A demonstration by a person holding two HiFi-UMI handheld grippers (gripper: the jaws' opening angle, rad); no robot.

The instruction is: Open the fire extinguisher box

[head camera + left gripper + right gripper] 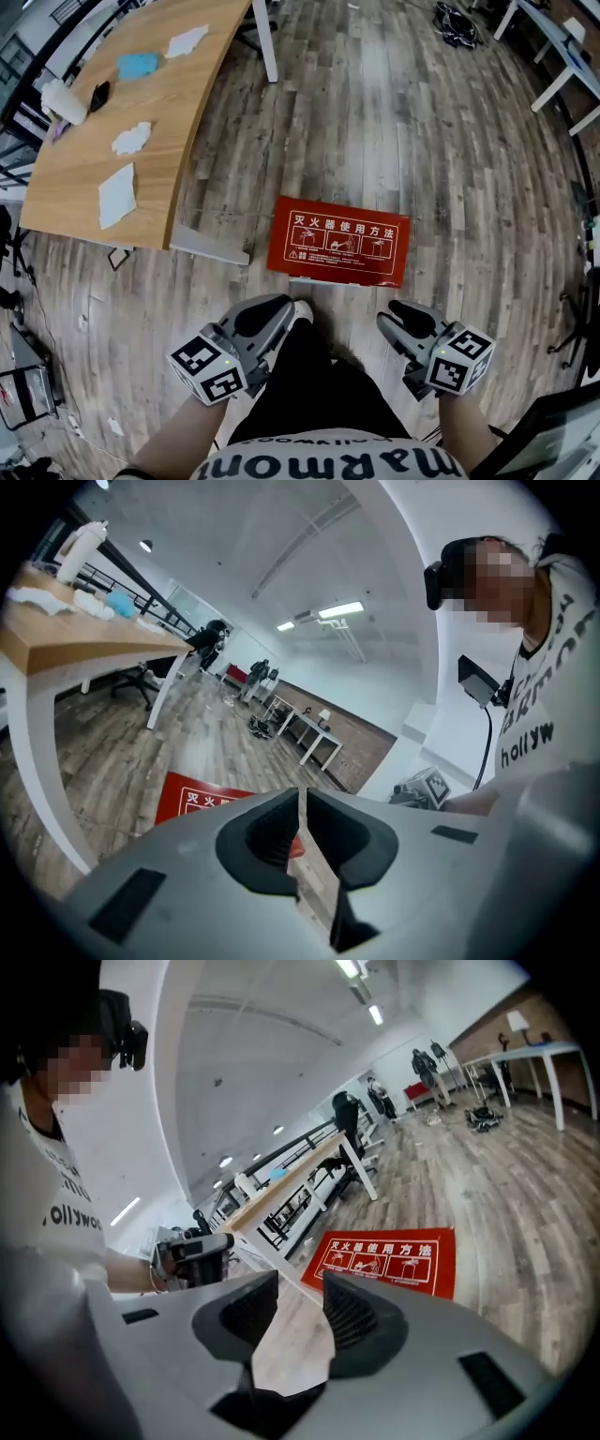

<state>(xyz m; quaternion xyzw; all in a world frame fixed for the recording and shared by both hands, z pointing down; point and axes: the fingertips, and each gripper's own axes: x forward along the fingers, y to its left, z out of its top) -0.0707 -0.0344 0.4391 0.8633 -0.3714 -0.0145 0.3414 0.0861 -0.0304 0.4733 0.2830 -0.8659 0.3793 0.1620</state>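
Nearest me, my left gripper is clenched on nothing; my right gripper stands released and empty. Just beyond both, the flat red fire extinguisher box lies on the grey plank floor, printed face up. Farther left is the curved wooden desk.

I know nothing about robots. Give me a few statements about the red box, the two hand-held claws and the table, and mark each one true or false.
1. The red fire extinguisher box lies flat on the wood floor. True.
2. The left gripper is clamped on the box. False: its jaws are together on nothing, and it is short of the box.
3. The right gripper has its jaws apart with nothing between them. True.
4. The wooden table is bare. False: a blue cloth and white scraps lie on it.
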